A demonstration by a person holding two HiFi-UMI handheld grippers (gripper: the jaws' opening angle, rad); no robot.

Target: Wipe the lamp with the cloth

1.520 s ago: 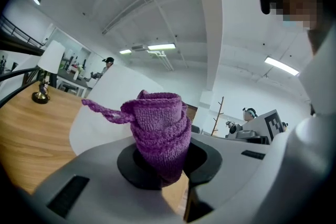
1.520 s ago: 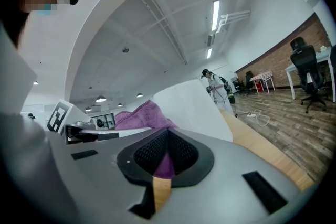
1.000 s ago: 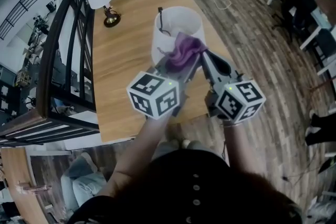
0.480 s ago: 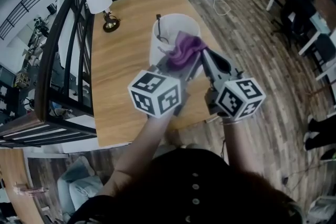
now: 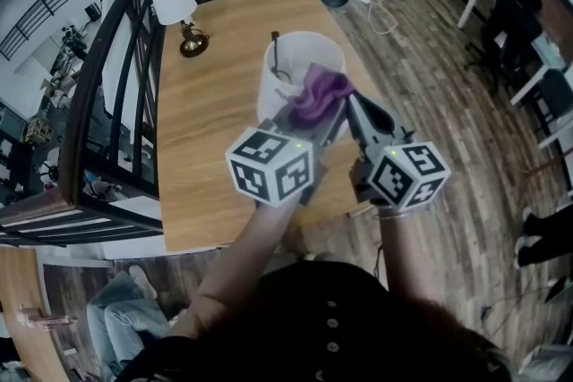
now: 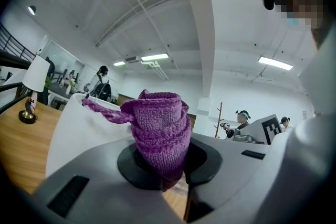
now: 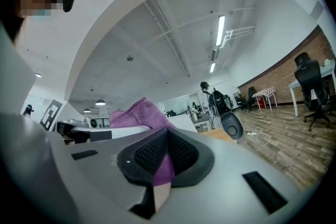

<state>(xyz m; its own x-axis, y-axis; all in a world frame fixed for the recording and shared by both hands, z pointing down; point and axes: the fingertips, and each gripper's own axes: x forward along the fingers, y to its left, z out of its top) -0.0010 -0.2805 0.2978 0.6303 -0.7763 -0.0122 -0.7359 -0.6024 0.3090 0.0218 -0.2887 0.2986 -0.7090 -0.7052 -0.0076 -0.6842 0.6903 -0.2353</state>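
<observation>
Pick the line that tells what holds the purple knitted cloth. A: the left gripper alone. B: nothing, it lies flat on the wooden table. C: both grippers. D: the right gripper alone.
C: the left gripper is shut on the purple knitted cloth, and the right gripper pinches another part of it.

Grey left claw (image 5: 295,113) and right claw (image 5: 352,101) bear white marker cubes (image 5: 270,167) with black squares; the dark top (image 5: 333,322), lower centre, has buttons.
</observation>
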